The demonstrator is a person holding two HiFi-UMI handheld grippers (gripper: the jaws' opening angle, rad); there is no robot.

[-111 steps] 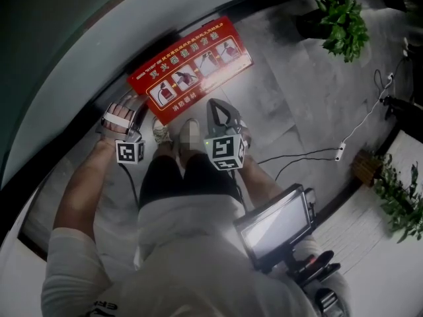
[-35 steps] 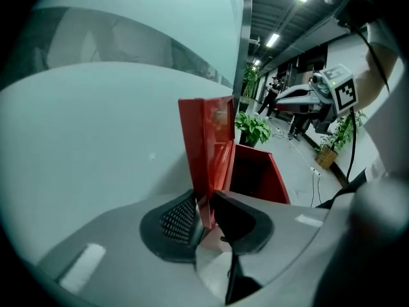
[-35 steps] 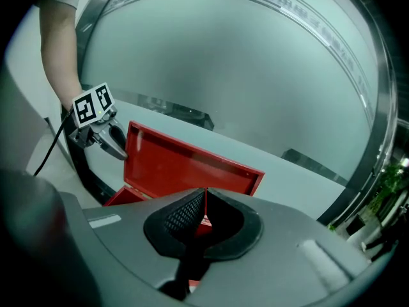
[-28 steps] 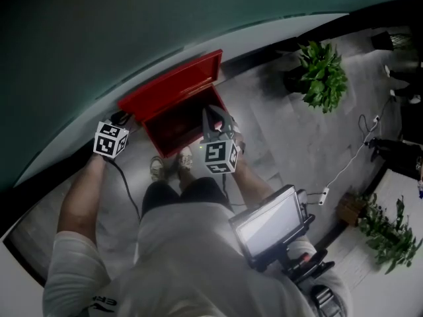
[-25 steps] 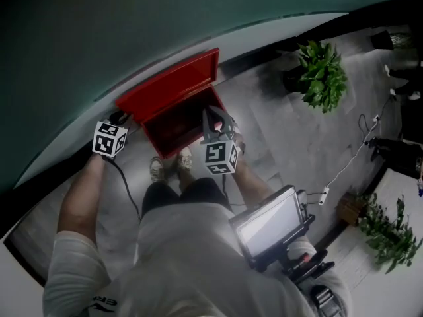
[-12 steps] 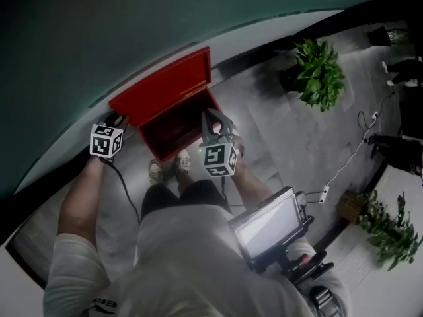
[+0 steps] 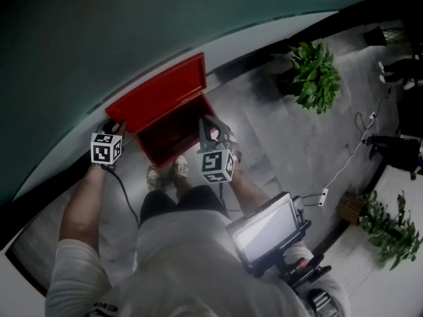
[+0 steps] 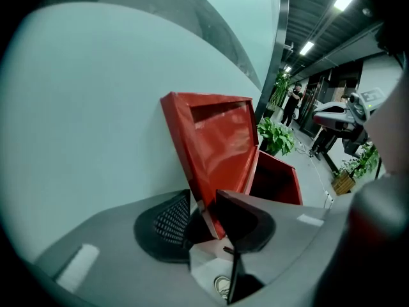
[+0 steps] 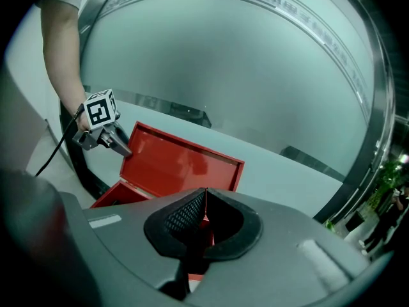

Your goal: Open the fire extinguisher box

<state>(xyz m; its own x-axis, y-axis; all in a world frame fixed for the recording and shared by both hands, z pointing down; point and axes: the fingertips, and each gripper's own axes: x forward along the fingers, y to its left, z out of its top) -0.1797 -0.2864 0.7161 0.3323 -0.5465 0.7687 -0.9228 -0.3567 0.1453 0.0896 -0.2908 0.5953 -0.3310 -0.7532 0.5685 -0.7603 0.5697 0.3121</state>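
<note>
The red fire extinguisher box [image 7: 173,137] stands open on the floor by the wall, its lid [image 7: 157,96] raised and leaning back. My left gripper [image 7: 114,127] is at the lid's left edge. In the left gripper view the lid's edge [image 8: 220,152] runs between the jaws of the left gripper [image 8: 203,198]. Those jaws have just been opening, and a thin gap shows beside the left pad. My right gripper [image 7: 211,127] hovers over the box's front right, shut and empty, its pads meeting in the right gripper view [image 9: 206,196]. That view also shows the left gripper [image 9: 120,146] at the lid [image 9: 182,165].
A curved teal wall [image 7: 132,38] rises behind the box. A potted plant [image 7: 316,78] stands to the right, another plant [image 7: 391,228] at the lower right. A power strip [image 7: 322,197] with its cable lies on the grey floor. The person's shoes [image 7: 165,172] are just before the box.
The lid, flat and closed several seconds ago, now stands raised. Over the last second it leaned a little further back; the left gripper stayed at its left edge and the right gripper hardly moved.
</note>
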